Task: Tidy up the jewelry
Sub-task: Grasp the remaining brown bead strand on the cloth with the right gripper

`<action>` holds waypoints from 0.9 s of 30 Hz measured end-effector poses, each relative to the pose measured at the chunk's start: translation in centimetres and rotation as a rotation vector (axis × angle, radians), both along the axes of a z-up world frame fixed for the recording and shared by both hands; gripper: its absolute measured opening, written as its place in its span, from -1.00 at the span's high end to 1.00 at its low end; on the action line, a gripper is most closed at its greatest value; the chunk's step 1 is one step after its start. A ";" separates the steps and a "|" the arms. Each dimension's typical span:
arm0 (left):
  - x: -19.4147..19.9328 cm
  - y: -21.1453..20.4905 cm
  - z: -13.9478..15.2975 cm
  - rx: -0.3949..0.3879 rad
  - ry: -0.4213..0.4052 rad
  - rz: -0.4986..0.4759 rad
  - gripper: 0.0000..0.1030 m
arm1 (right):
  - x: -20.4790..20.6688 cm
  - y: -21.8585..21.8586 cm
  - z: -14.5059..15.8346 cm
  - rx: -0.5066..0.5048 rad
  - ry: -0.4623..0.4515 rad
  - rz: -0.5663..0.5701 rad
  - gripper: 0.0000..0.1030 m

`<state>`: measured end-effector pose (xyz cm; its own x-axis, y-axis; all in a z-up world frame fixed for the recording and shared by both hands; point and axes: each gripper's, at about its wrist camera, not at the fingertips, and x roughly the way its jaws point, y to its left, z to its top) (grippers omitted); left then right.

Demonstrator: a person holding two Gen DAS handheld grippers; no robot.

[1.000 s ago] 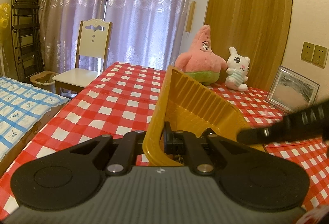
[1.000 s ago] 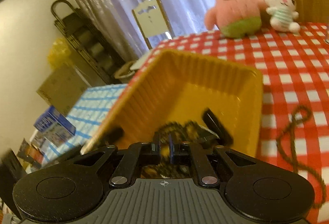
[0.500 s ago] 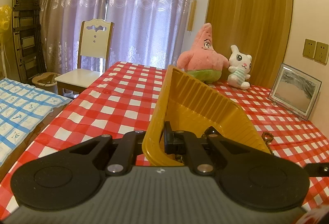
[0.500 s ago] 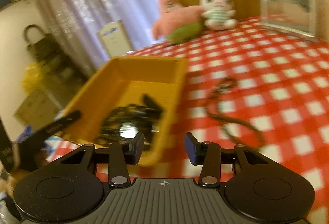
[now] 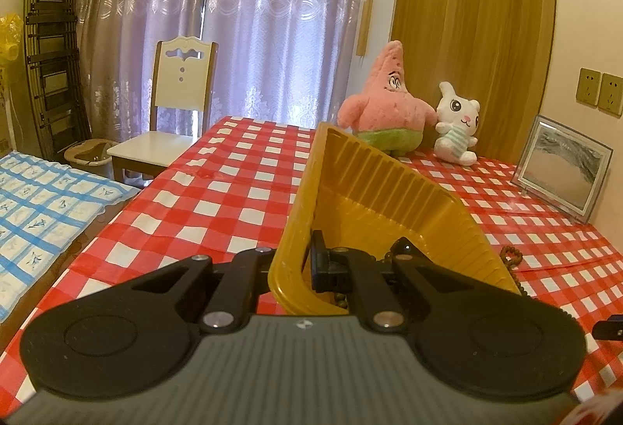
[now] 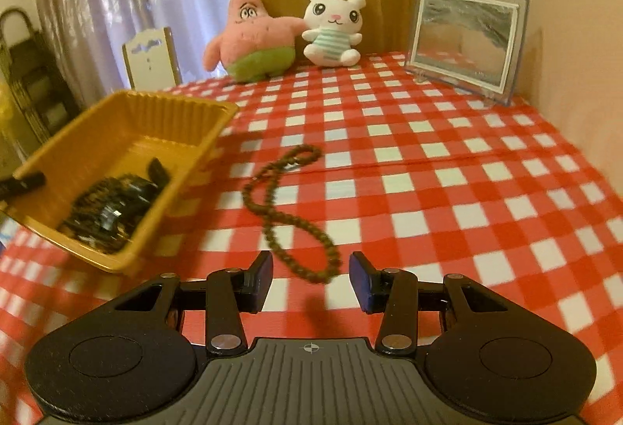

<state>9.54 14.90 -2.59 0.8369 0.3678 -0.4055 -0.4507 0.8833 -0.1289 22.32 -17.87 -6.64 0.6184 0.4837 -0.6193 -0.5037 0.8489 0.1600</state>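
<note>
On red-checked tablecloth [image 6: 428, 160], parted right gripper [image 6: 310, 275] should straddle brown bead necklace [image 6: 296, 226] low-centre; left gripper [image 5: 307, 261] clamps ribbed yellow plastic tray [image 5: 373, 191].

yellow tray [image 6: 183, 109], red-white checked tablecloth [image 6: 428, 160] — brown beads [image 6: 296, 226]

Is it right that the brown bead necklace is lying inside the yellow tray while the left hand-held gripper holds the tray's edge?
Not quite. The bead necklace lies on the checked tablecloth beside the yellow tray, not inside it, as the right wrist view shows. The left hand-held gripper does hold the tray's edge.
</note>
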 end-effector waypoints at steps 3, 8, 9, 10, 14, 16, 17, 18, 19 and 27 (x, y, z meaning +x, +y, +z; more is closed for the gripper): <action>0.0 0.0 0.0 0.002 0.000 -0.001 0.87 | 0.7 0.2 -0.7 -0.030 -0.011 0.009 0.15; 0.0 0.0 0.0 0.002 0.001 -0.001 0.87 | 1.8 1.3 -1.4 -0.080 -0.049 0.048 0.15; 0.0 0.0 0.0 0.002 0.000 -0.001 0.87 | 2.2 1.6 -1.5 -0.091 -0.057 0.061 0.15; 0.0 0.0 0.0 0.003 0.001 -0.001 0.86 | 2.5 2.0 -1.7 -0.100 -0.061 0.077 0.15; 0.0 0.0 0.0 0.001 0.001 0.000 0.86 | 3.6 3.0 -2.5 -0.124 -0.066 0.120 0.16; 0.0 0.0 0.1 0.002 0.001 0.000 0.86 | 4.0 3.4 -2.7 -0.135 -0.062 0.125 0.27; 0.0 0.0 0.1 0.002 0.000 0.000 0.86 | 4.1 3.5 -2.8 -0.135 -0.055 0.133 0.49; 0.0 0.0 0.1 0.001 0.001 0.000 0.86 | 4.1 3.6 -2.8 -0.128 -0.054 0.138 0.59; 0.0 0.0 0.1 -0.001 0.001 -0.001 0.87 | 4.0 3.7 -2.8 -0.132 -0.055 0.139 0.69; 0.0 0.0 0.1 -0.001 0.004 0.000 0.86 | 1.1 4.8 -2.5 -0.118 -0.027 0.201 0.86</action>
<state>9.57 14.89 -2.53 0.8353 0.3677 -0.4088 -0.4515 0.8830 -0.1282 23.47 -13.06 -9.16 0.5342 0.5236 -0.6637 -0.6670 0.7434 0.0496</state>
